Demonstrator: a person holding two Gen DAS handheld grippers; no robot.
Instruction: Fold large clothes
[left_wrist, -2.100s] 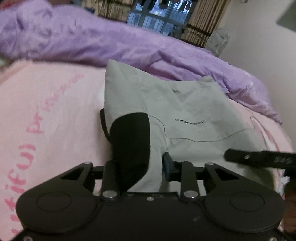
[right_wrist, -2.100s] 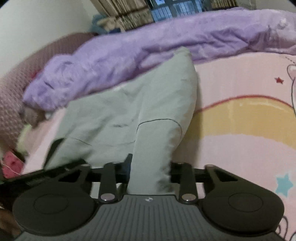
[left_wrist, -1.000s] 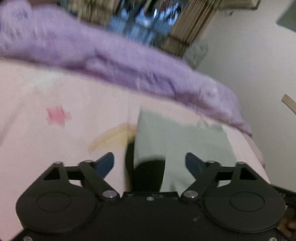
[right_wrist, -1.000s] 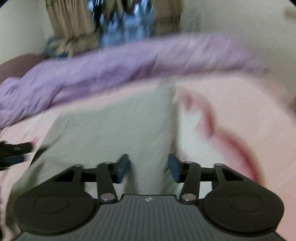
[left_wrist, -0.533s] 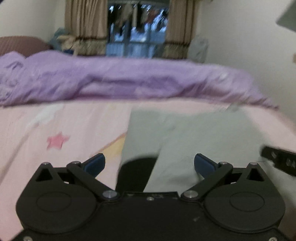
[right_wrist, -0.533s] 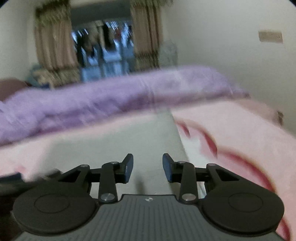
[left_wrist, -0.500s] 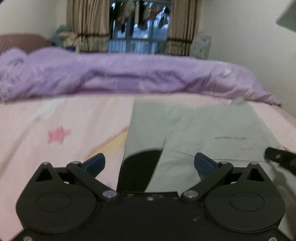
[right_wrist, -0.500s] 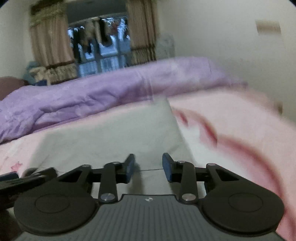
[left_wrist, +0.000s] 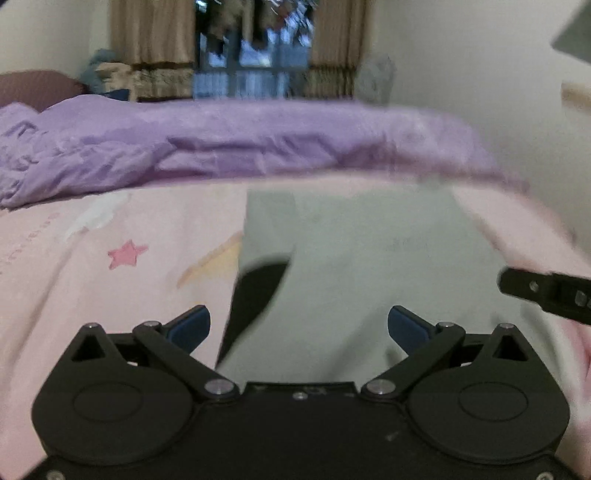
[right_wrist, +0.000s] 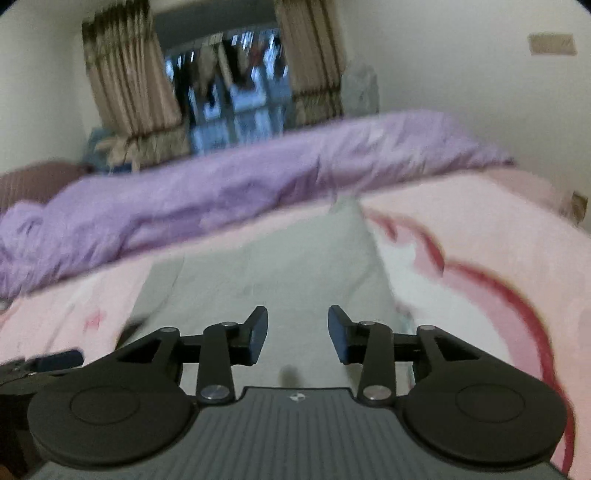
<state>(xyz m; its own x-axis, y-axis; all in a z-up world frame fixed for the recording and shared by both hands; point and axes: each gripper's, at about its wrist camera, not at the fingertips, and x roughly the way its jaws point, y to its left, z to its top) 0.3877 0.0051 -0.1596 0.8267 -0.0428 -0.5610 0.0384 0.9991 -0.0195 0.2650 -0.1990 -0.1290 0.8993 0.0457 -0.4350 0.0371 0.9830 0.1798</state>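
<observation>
Left wrist view first: the left gripper (left_wrist: 298, 326) stands spread as wide as it goes, its blue pads (left_wrist: 192, 326) clear of everything — nothing is pinched between them. Below and ahead of it lies the grey garment (left_wrist: 369, 251), with a black panel (left_wrist: 258, 291) showing at its near left edge. The tip of the right gripper (left_wrist: 546, 293) pokes in from the right, over the garment's right side. In the right wrist view, that gripper (right_wrist: 297, 332) has its jaws partway apart and opening; cloth lies under the gap, but the pads do not press on it.

Outward from the tongs, the garment rests flat on the pink bedsheet (left_wrist: 110, 258), a rough rectangle running from the near edge toward the purple duvet (left_wrist: 240, 147) bunched along the far side. Its left edge looks straight and its right edge slants a little; blur hides the finer creases. Curtains (right_wrist: 129, 81) and a window sit beyond the bed.

As a judgement, one fold seems laid and let go — both tools are free and the cloth lies smooth and doubled. What looks left is at least another fold to bring the long rectangle down to a compact bundle, which calls for fresh grips on the near corners. How many layers there are cannot be told.
</observation>
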